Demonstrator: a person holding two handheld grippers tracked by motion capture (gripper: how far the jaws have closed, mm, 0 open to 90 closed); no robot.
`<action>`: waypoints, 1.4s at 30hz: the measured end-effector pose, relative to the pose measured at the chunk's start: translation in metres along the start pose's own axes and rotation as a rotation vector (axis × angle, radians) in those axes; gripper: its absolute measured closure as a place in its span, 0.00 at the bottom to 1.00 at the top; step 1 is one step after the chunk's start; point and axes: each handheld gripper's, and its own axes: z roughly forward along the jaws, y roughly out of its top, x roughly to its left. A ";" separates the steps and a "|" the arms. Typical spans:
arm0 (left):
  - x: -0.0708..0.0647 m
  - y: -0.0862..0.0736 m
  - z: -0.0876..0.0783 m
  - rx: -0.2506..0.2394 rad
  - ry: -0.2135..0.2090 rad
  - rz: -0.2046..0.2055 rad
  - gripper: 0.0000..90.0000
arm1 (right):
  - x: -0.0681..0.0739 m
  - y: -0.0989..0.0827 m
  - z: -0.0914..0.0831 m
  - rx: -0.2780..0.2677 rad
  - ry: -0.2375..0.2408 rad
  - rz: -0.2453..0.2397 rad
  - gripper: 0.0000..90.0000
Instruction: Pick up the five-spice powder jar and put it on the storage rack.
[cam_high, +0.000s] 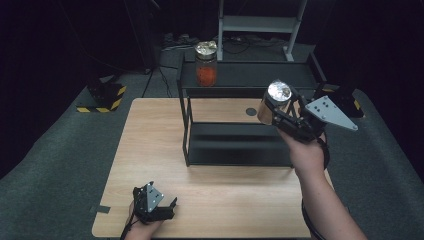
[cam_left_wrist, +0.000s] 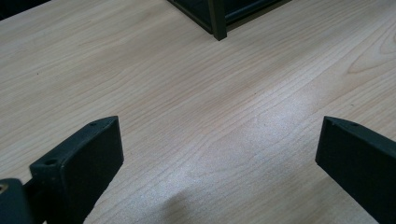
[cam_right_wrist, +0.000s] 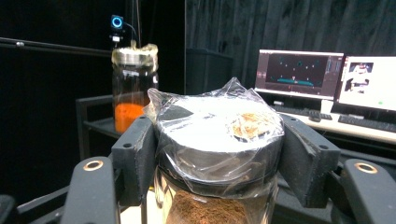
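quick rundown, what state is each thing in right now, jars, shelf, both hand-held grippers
right hand-held gripper: shut on the brown jar, held up in the air
brown jar: upright, lid on under plastic wrap, clamped near the lid
orange jar: upright on the shelf's top level, lid wrapped, partly full
shelf: standing on the table, lower level bare
left hand-held gripper: open, nothing between its jaws, low over the table
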 end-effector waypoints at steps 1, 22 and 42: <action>0.000 0.000 0.000 0.000 0.000 0.000 0.01 | 0.000 0.002 0.001 -0.003 -0.001 -0.002 0.38; 0.001 -0.001 -0.001 -0.007 -0.005 -0.014 0.01 | -0.009 0.034 0.031 -0.002 -0.047 0.001 0.38; 0.003 -0.003 -0.001 -0.014 -0.009 -0.022 0.01 | -0.006 0.042 0.078 0.033 -0.066 -0.008 0.38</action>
